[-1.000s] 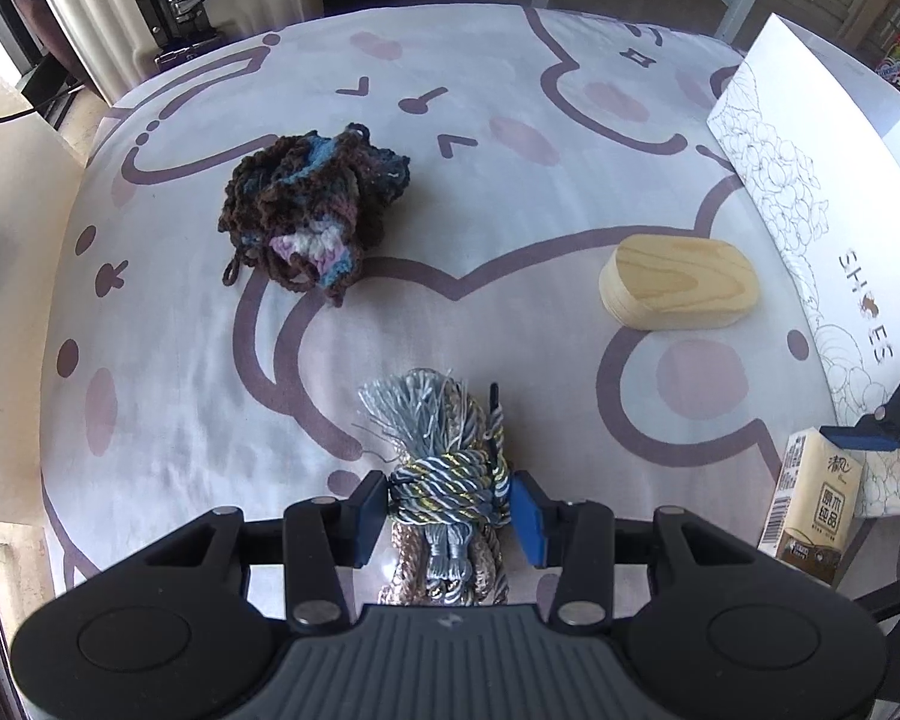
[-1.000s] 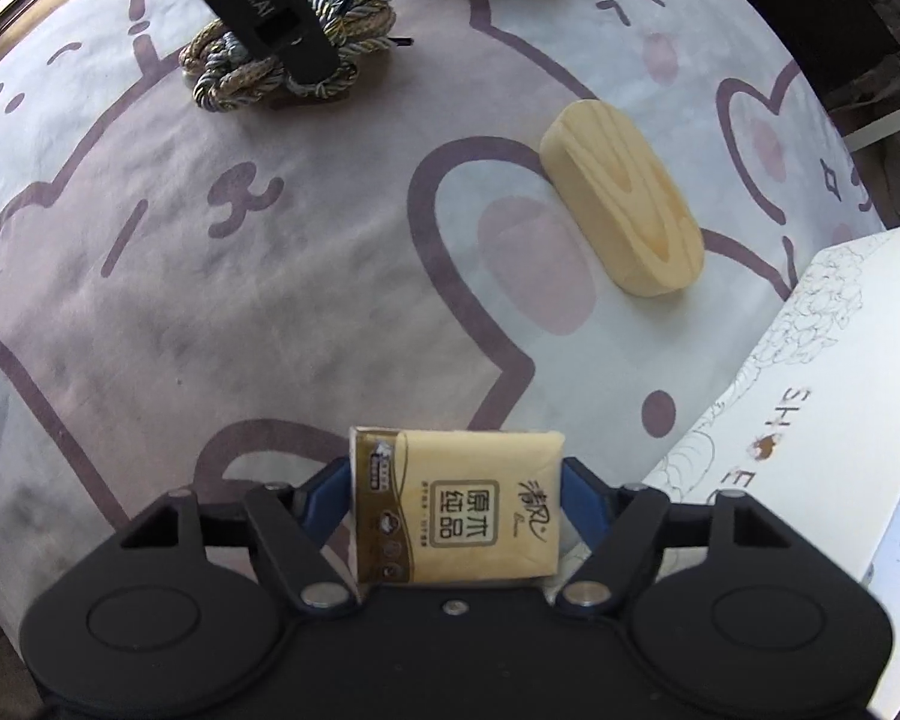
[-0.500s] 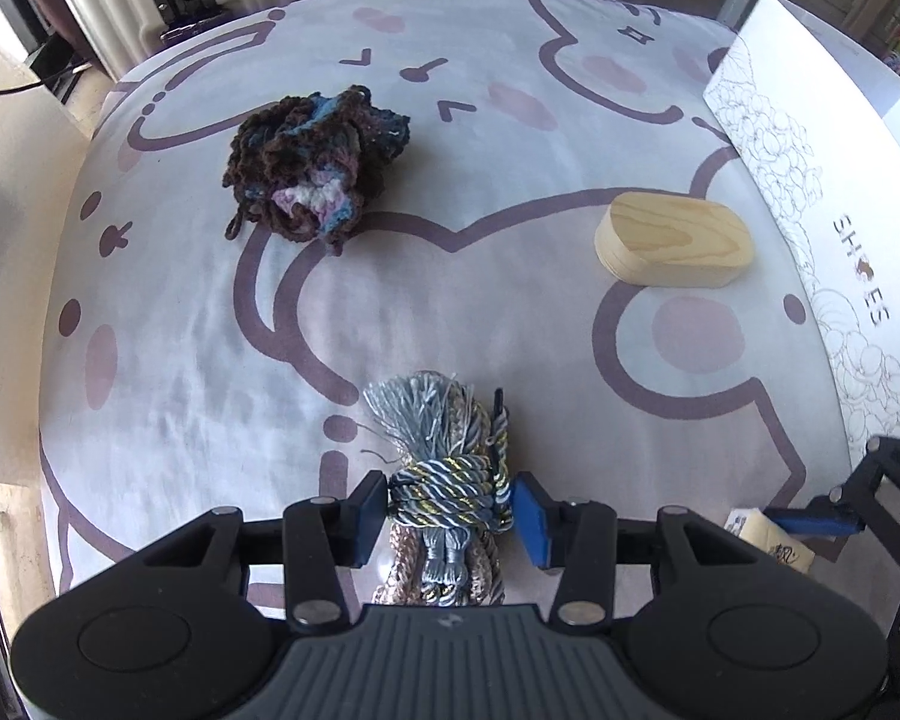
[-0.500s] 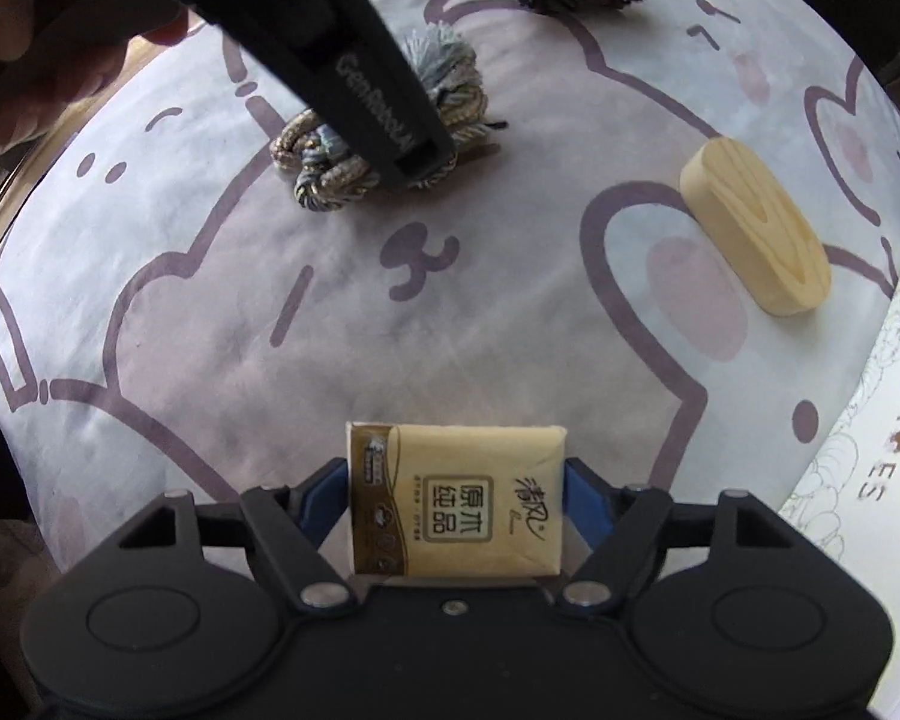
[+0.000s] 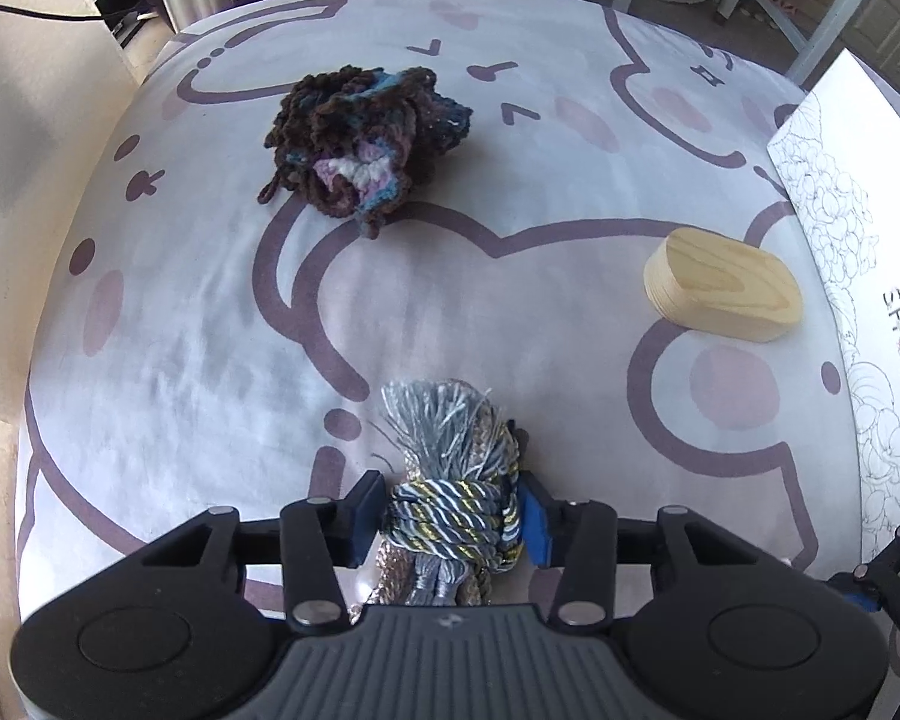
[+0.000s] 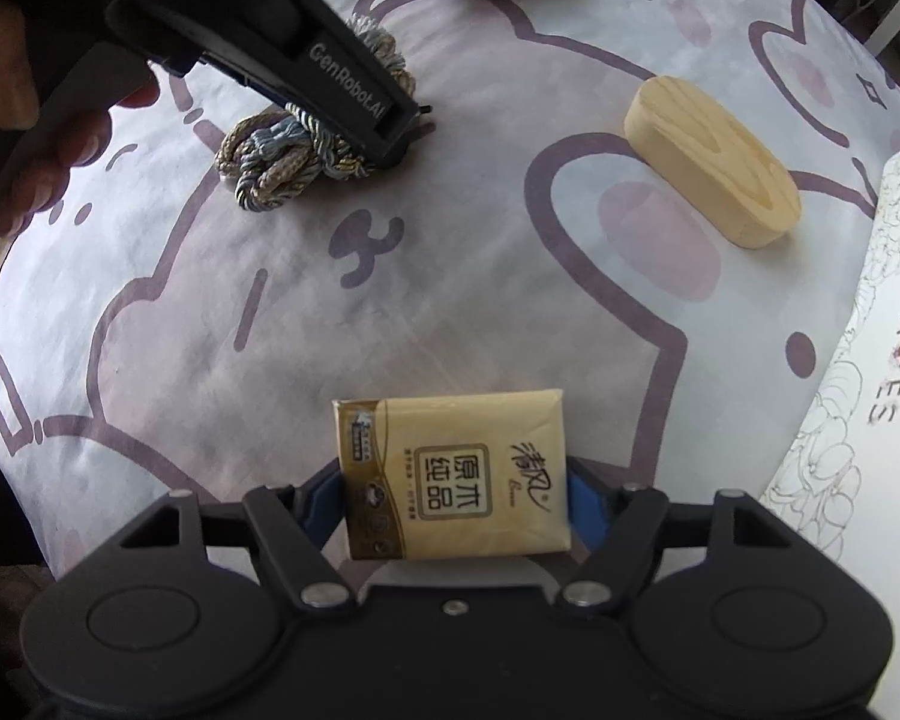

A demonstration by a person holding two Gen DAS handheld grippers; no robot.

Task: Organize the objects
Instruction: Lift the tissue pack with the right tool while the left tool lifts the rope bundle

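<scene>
My left gripper [image 5: 453, 513] is shut on a knotted grey-and-gold rope tassel [image 5: 450, 480], which rests on the cartoon-print cloth [image 5: 210, 330]. The tassel also shows in the right wrist view [image 6: 288, 150] under the left gripper's body [image 6: 306, 78]. My right gripper [image 6: 453, 498] is shut on a tan tissue pack [image 6: 453, 480] and holds it above the cloth. A dark crochet yarn bundle [image 5: 360, 138] lies at the far left. An oval wooden block [image 5: 723, 285] lies to the right, also in the right wrist view [image 6: 714, 159].
A white shoe box lid [image 5: 852, 240] stands along the right edge, also in the right wrist view [image 6: 882, 360]. Chair legs and furniture stand beyond the far edge. A hand holds the left gripper at the top left of the right wrist view.
The right gripper has pulled back and lifted with the tissue pack, leaving most of the left wrist view. The left gripper has stayed shut on the tassel and shifted only slightly.
</scene>
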